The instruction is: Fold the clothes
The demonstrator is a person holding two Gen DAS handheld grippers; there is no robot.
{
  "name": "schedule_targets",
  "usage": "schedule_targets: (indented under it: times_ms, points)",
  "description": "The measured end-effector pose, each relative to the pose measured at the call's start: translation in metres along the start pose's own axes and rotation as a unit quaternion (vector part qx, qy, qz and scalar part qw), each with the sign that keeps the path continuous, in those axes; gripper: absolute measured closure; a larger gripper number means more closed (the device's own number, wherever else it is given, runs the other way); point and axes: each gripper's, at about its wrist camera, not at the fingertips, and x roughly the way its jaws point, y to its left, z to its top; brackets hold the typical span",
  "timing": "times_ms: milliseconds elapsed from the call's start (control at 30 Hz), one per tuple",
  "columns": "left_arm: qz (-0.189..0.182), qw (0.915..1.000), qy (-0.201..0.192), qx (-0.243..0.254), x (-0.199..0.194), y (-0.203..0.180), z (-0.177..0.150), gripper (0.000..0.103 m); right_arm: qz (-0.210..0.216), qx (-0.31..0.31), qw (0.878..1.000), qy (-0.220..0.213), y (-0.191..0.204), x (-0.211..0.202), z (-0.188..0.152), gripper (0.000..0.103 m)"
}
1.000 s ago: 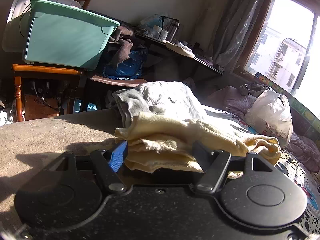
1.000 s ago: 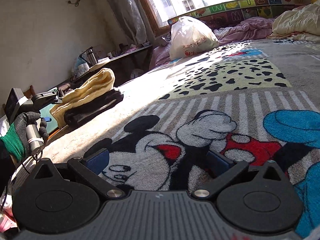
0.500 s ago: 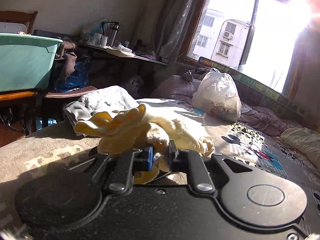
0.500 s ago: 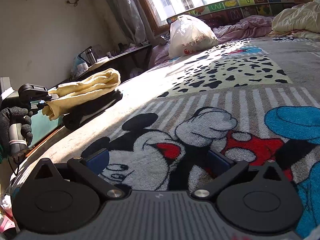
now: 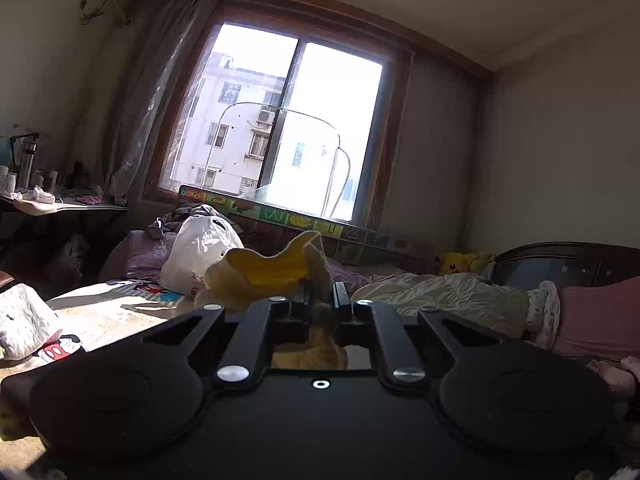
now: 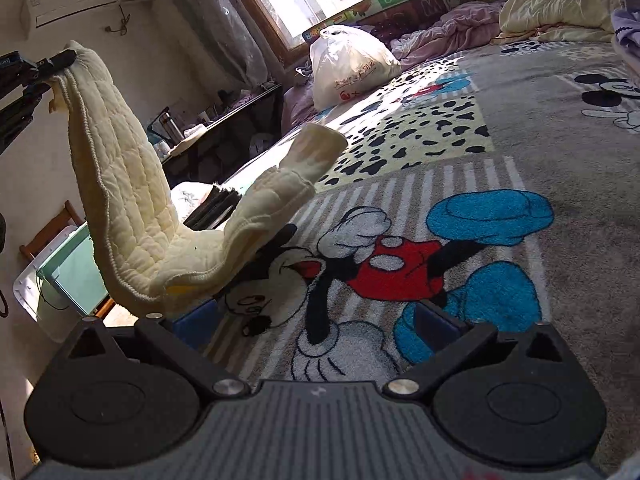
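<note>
My left gripper (image 5: 321,300) is shut on a pale yellow quilted garment (image 5: 276,268), bunched between and above its fingers. In the right wrist view the same garment (image 6: 132,200) hangs from the left gripper (image 6: 60,60) at the upper left, raised high, and trails down onto the Mickey Mouse blanket (image 6: 400,264), one sleeve sticking up. My right gripper (image 6: 316,320) is open and empty, low over the blanket, its left finger right next to the garment's lower edge.
A white plastic bag (image 6: 348,68) sits on the bed near the window. Dark folded clothes (image 6: 216,208) and a white garment (image 5: 24,320) lie at the bed's left edge. A green bin (image 6: 76,272) stands beside the bed. Rumpled bedding (image 5: 440,292) lies far right.
My left gripper closed on the yellow garment, lifted it off the pile and swung right toward the window. The garment now hangs unfolded. The right gripper stayed open and shifted slightly.
</note>
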Motion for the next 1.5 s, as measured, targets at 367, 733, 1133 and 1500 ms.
schedule_targets:
  times_ms: [367,733,1133,1500]
  points:
    - [-0.106,0.9859,0.098,0.085,0.036,-0.116,-0.033,0.038,-0.047,0.085,0.989,-0.11,-0.084,-0.122,0.005,0.0]
    - [0.009,0.9712,0.234,0.047,0.024,-0.079,-0.143,0.038,-0.034,0.074,0.989,-0.125,-0.107,-0.142,0.004,0.0]
    - [0.076,0.9484,0.308,-0.013,0.008,-0.046,-0.203,0.038,-0.062,0.053,0.987,-0.138,-0.119,-0.143,0.009,0.016]
    - [0.103,0.9464,0.305,0.022,0.048,-0.025,-0.217,0.037,-0.052,0.107,0.99,-0.069,-0.152,-0.082,-0.002,0.017]
